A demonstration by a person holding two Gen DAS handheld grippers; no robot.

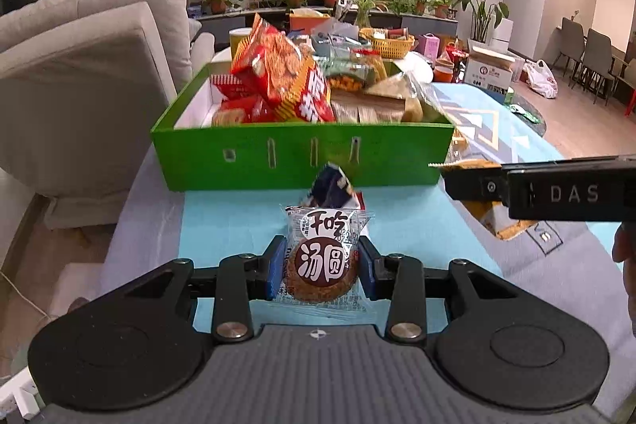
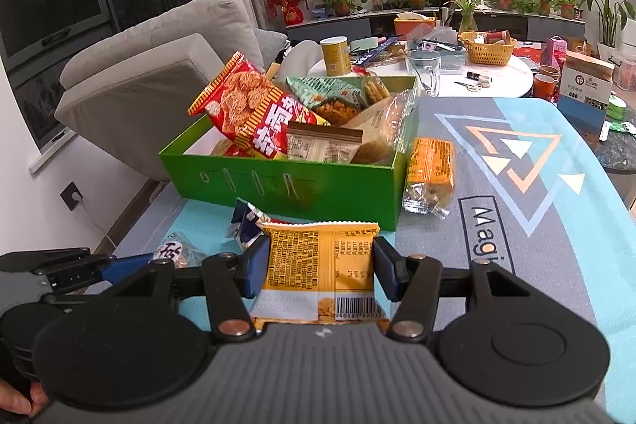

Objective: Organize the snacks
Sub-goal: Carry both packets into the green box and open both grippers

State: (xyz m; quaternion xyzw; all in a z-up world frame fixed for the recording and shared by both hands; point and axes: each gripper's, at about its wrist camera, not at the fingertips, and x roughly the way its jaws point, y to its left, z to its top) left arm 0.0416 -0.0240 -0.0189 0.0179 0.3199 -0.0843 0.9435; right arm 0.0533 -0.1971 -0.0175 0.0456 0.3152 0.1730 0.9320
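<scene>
The left gripper (image 1: pixel 321 267) sits low in the middle of the left view w/ its jaws clamped on a round cookie pack (image 1: pixel 324 257), a clear wrapper w/ a brown cookie inside. The right gripper (image 2: pixel 314 271) sits low in the middle of the right view, and its jaws are clamped on a yellow snack pack (image 2: pixel 320 271). The green box (image 1: pixel 302 157) is in the middle of both views, just past the two packs, and it's already heaped w/ snacks. A big red chip bag (image 1: pixel 284 70) sticks up at the box's upper left. A small dark blue packet (image 1: pixel 332 185) lies on the counter (image 1: pixel 222 225) right in front of the box wall. One more orange pack (image 2: pixel 431 169) leans by the box's right side in the right view. The step now looks like: lift both packs & drop them in the box. To do it well, I think each pack should go up high enough to clear the green wall, then over a low spot, not on top of the tall red bag. Let go only once the pack is over the box, so it can't slide off. Squeeze soft, bc the cookie may crack.
</scene>
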